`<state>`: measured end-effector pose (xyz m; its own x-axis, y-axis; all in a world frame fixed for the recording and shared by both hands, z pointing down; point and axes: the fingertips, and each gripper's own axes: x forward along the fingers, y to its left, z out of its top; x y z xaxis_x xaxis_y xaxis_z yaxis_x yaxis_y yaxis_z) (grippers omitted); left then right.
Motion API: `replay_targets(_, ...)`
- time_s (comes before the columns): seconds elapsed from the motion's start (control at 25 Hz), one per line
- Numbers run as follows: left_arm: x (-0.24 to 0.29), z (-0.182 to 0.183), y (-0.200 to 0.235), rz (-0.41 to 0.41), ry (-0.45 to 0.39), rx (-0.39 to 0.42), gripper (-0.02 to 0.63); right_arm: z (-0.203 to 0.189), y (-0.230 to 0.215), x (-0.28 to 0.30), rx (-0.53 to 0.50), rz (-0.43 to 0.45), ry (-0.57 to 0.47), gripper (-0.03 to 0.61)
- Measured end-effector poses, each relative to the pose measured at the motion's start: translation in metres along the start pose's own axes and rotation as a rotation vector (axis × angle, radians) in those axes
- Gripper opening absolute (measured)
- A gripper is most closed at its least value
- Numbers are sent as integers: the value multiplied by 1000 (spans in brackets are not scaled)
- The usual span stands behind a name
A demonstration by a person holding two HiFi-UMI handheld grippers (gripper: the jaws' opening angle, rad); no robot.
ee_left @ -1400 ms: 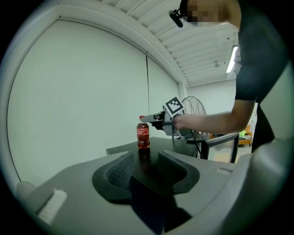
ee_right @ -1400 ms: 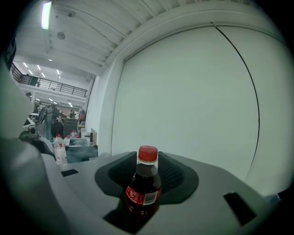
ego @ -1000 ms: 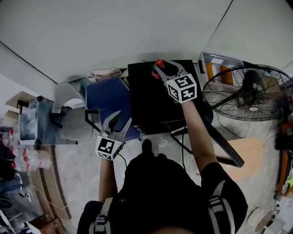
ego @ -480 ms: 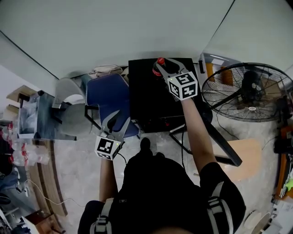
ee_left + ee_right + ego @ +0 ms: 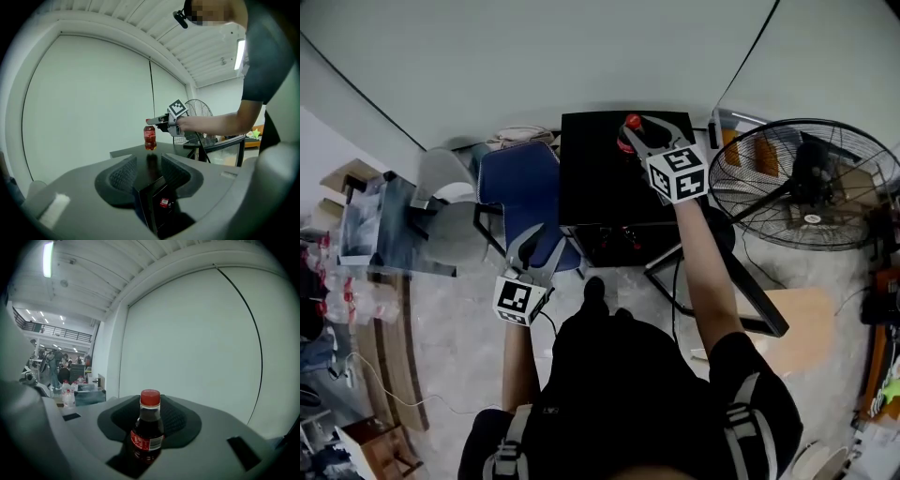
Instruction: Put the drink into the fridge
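Currently the right gripper (image 5: 641, 131) is clamped on the bottle (image 5: 147, 430), which stands upright with its red cap on top. It sits over the black fridge (image 5: 595, 183) top, toward the back edge. The base looks to be on or just above the top, hard to tell which. The left gripper (image 5: 540, 253) is lower, in front of the fridge and just beside the blue chair (image 5: 520, 187). Its jaws are wide apart with nothing between them, aimed at the fridge. A fan (image 5: 811, 183) stands right of the fridge.

Soft even daylight, dim fisheye-warped edges
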<state>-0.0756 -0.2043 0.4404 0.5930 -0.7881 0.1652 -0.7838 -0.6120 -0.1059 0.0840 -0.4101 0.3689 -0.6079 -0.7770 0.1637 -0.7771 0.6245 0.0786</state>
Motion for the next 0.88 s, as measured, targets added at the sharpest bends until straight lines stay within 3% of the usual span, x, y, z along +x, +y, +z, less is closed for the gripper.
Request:
replay_targets(0.48,-34,-1,-57,72,13,-31,163,-5,22,-52,-10,54,-9,133)
replay_targets(0.88,-56,-4,-50,99,22,-31,163,-11,33,-76,-16,0,-32,133)
